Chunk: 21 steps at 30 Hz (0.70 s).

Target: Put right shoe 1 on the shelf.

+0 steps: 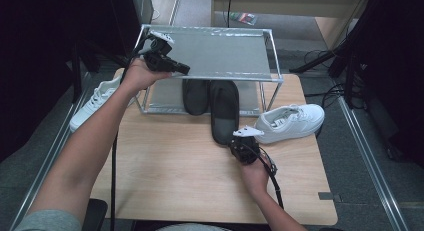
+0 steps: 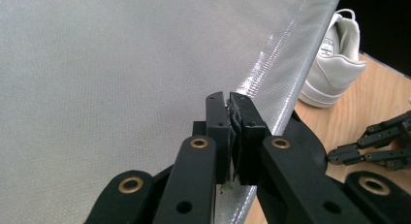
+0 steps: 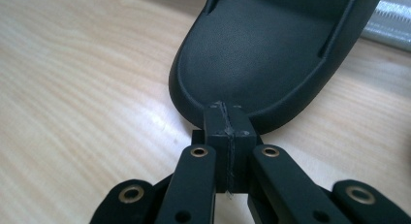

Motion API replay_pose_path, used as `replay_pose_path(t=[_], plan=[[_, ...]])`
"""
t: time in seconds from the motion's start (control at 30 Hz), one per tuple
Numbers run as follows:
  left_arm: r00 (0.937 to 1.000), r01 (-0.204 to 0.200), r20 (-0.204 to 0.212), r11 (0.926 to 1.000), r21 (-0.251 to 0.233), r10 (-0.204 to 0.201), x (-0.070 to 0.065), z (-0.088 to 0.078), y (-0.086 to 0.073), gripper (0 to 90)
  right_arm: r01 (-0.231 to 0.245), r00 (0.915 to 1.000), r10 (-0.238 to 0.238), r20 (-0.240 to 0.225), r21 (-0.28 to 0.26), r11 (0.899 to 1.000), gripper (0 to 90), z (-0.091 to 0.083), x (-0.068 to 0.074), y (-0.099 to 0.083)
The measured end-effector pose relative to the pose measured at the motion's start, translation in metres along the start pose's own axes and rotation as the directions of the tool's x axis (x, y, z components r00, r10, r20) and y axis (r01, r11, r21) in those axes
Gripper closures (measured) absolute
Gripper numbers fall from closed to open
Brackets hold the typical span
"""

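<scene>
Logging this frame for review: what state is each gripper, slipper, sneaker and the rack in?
Left gripper: shut, empty, above the rack's top shelf.
Right gripper: shut, tips at the near black slipper's heel.
Near black slipper: flat, half out of the rack.
Far black slipper: flat under the top shelf.
Right white sneaker: upright on table.
Left white sneaker: upright, overhanging the table's left edge.
Rack: upright, top shelf bare.

Black slipper (image 1: 224, 112), sole down, heel on table, toe under rack's lower shelf.

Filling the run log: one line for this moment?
left gripper shut over rack | right gripper shut at black slipper heel
</scene>
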<state>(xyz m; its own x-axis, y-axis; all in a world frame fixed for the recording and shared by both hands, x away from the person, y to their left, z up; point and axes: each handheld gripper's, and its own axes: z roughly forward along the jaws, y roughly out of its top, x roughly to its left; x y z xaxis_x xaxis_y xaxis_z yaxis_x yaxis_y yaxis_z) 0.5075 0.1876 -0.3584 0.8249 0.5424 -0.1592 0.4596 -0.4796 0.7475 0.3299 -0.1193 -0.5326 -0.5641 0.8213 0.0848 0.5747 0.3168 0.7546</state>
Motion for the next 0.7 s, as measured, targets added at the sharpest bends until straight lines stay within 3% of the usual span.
replay_pose_path(t=[0.2, 0.43, 0.7], plan=[[1.0, 0.004, 0.003, 1.0, -0.003, -0.004, 0.0, 0.0, 0.0, 87.8, 0.0, 0.9999, 0.0, 0.012, -0.006, 1.0, 90.0, 0.007, -0.004, 0.009], [1.0, 0.008, 0.002, 1.0, -0.004, -0.008, 0.0, 0.0, -0.001, 87.8, -0.032, 0.9993, 0.032, 0.02, -0.024, 0.999, 90.0, 0.014, -0.011, 0.019], [0.9999, 0.011, 0.006, 0.9999, -0.008, -0.011, 0.001, 0.0, -0.001, 87.8, -0.057, 0.9983, 0.057, -0.01, -0.046, 0.997, 90.0, 0.024, -0.018, 0.043]])
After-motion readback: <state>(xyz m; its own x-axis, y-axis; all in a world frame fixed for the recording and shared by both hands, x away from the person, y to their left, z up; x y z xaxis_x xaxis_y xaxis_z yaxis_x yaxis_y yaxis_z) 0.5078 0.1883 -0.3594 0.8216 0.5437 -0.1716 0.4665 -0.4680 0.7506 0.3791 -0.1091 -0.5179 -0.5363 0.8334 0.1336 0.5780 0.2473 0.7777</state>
